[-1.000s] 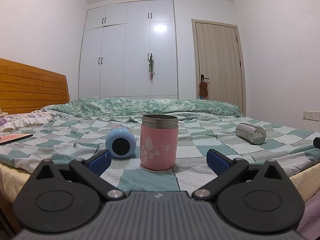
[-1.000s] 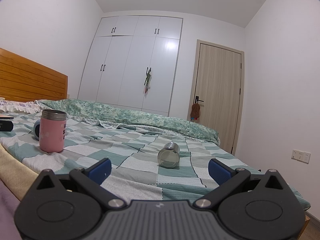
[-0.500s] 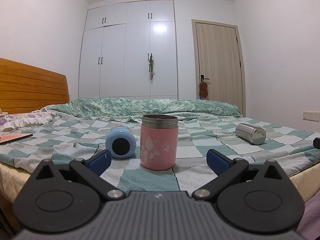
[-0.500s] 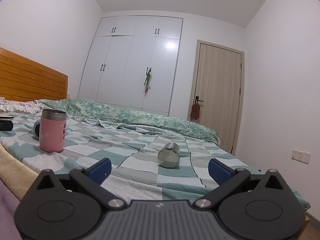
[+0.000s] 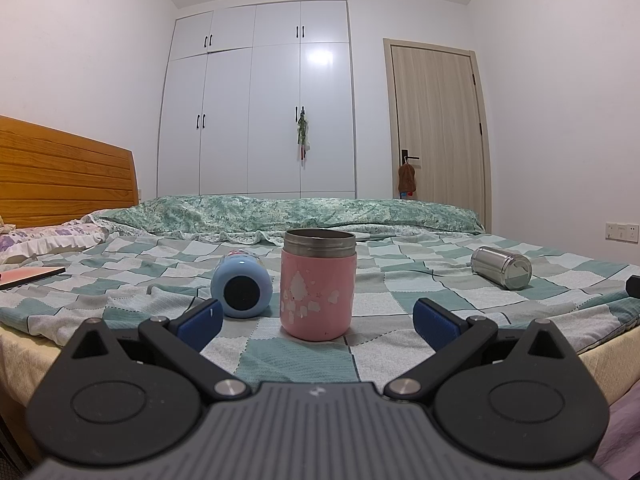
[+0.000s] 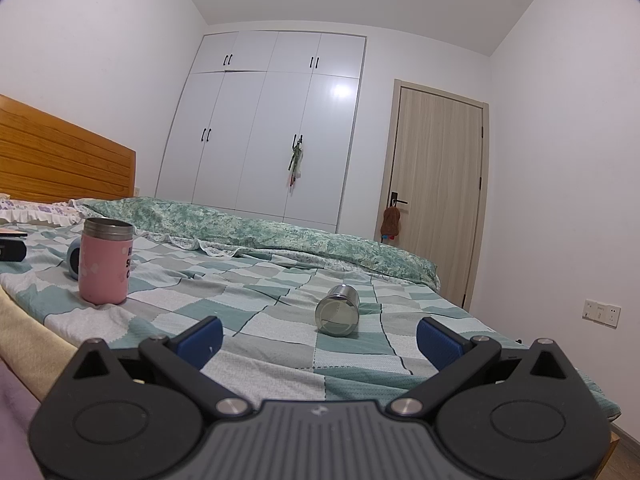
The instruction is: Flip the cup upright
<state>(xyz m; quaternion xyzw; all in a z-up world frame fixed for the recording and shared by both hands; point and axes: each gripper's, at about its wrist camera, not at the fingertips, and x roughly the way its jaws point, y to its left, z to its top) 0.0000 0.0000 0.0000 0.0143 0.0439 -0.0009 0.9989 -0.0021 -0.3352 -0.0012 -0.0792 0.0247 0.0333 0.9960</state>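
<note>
Pink and steel-rimmed, the cup [image 5: 318, 286] stands upright near the front edge of the bed [image 5: 400, 312], mouth up. Just beside it on its left, a blue cup [image 5: 242, 288] lies on its side with its base toward the left wrist camera. Well apart, toward the foot end of the bed, a steel cup [image 6: 337, 310] lies on its side too, one end facing the right wrist camera.

Nothing has changed over the last second: both views match the earlier ones, with every cup in the same spot and the same pose. The left gripper [image 5: 316, 318] sits just off the front edge, its blue pads spread wide either side of the pink cup and touching nothing. The right gripper [image 6: 318, 338] is likewise wide apart and empty, its gap lined up on the steel cup, which lies further in from the edge.

That stillness suggests a pause between steps. Judging by the layout, one cup is done and two remain to be turned up, probably the steel one for the right side and the blue one for the left. The soft, wrinkled blanket [image 6: 248, 312] may let a cup roll or tip when set down.
</note>
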